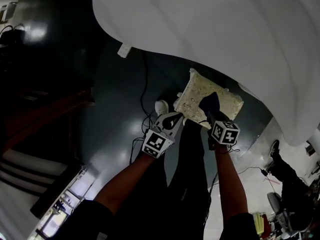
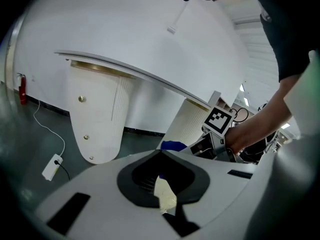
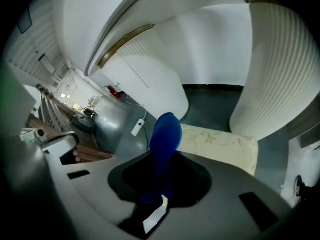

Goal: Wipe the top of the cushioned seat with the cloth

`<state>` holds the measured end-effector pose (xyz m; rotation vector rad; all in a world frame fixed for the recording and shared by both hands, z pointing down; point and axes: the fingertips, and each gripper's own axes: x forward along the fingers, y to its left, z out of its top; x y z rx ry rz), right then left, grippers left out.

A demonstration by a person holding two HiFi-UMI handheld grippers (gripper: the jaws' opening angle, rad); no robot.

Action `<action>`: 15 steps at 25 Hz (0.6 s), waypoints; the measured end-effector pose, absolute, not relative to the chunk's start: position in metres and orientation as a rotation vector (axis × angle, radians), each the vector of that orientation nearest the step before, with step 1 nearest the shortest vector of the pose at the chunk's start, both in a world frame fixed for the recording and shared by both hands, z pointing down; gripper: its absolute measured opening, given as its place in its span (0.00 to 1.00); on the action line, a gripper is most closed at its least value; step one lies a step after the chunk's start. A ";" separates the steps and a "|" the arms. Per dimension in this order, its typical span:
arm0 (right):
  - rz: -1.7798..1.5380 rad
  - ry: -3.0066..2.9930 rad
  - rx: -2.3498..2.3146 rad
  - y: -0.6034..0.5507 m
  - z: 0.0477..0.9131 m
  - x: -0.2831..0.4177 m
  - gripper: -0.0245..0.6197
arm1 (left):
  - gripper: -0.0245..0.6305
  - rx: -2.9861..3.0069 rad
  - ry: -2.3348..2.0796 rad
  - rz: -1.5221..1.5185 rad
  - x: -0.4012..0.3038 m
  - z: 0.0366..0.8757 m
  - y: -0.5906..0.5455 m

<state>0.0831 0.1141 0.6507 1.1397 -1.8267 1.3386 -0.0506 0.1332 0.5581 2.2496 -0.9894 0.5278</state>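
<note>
The cushioned seat (image 1: 227,101) is a cream, patterned pad low on the dark floor beside the big white table; the right gripper view shows it (image 3: 220,144) just past the jaws. My right gripper (image 1: 211,109) is over its middle, shut on a blue cloth (image 3: 166,134) that sticks up out of the jaws. From the left gripper view the cloth (image 2: 172,145) peeks over the jaw tips. My left gripper (image 1: 172,120) hangs at the seat's near left corner, jaws together, and only a cream sliver shows through its slot.
The white table top (image 1: 210,24) overhangs the seat, on ribbed white pedestals (image 2: 97,119) (image 3: 280,74). A power strip (image 1: 124,50) and cables (image 1: 145,94) lie on the floor to the left. Dark steps (image 1: 20,164) are at the far left.
</note>
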 end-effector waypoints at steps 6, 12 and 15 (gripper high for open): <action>1.362 -1.871 0.916 0.144 0.663 -0.014 0.18 | 0.06 2.224 -1.015 0.519 -0.090 0.558 0.140; 1.429 -1.807 0.903 0.154 0.703 -0.053 0.18 | 0.06 2.215 -1.023 0.507 -0.120 0.563 0.138; 1.397 -1.780 0.890 0.157 0.728 -0.051 0.18 | 0.06 2.220 -1.019 0.504 -0.131 0.565 0.136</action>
